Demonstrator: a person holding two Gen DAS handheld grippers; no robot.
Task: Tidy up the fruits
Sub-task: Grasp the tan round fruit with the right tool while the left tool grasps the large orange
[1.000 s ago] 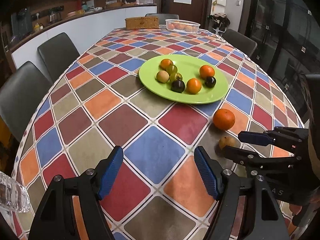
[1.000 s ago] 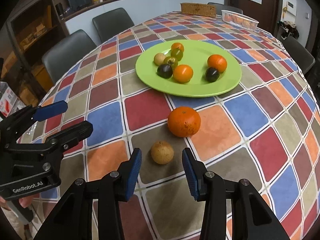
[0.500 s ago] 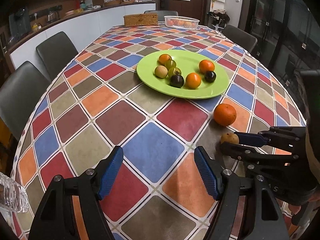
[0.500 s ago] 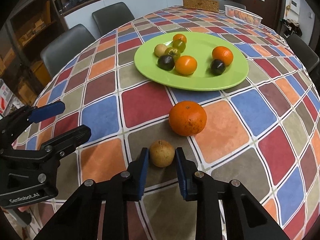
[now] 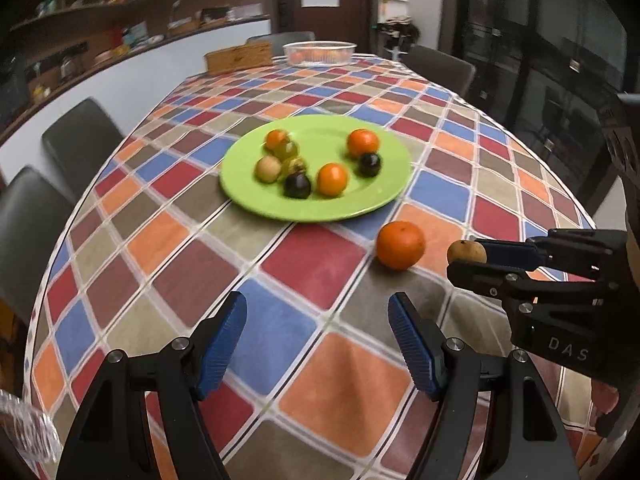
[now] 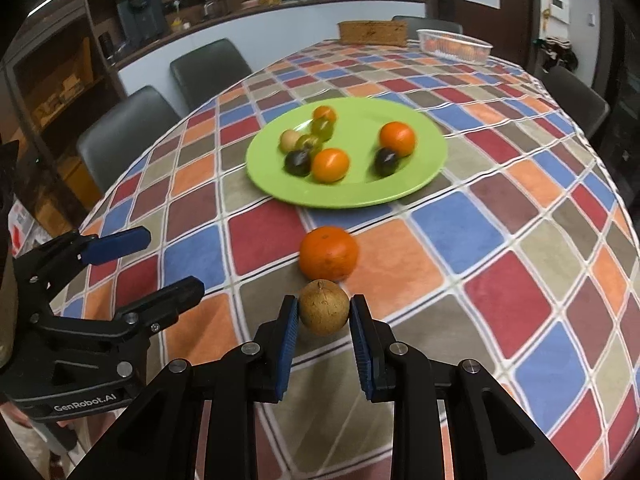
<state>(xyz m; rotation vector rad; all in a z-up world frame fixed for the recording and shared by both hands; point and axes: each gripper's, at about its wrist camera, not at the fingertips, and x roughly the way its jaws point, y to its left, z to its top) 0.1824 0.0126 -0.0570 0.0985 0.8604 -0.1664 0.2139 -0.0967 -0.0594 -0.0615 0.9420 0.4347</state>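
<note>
My right gripper [image 6: 324, 312] is shut on a small brown round fruit [image 6: 323, 307], its blue pads pressed on both sides. The left wrist view shows the same brown fruit [image 5: 466, 252] lifted a little off the cloth at the tips of that right gripper [image 5: 472, 258]. An orange [image 6: 328, 253] lies on the tablecloth just beyond it, short of the green plate [image 6: 408, 184]. The plate holds several small fruits: orange, dark and yellow-green ones. My left gripper [image 5: 318, 338] stands open over the cloth with nothing between its fingers, and it shows as the left gripper [image 6: 144, 260] at the left of the right wrist view.
The chequered tablecloth [image 5: 312, 264] covers a long table. A white basket [image 5: 319, 52] with oranges and a wicker box [image 5: 239, 58] stand at the far end. Dark chairs [image 5: 80, 140] line the left side and the far right. A clear plastic thing [image 5: 28, 432] shows at bottom left.
My right gripper closed on the brown fruit and raised it a little from the cloth. My left gripper slid sideways, still open.
</note>
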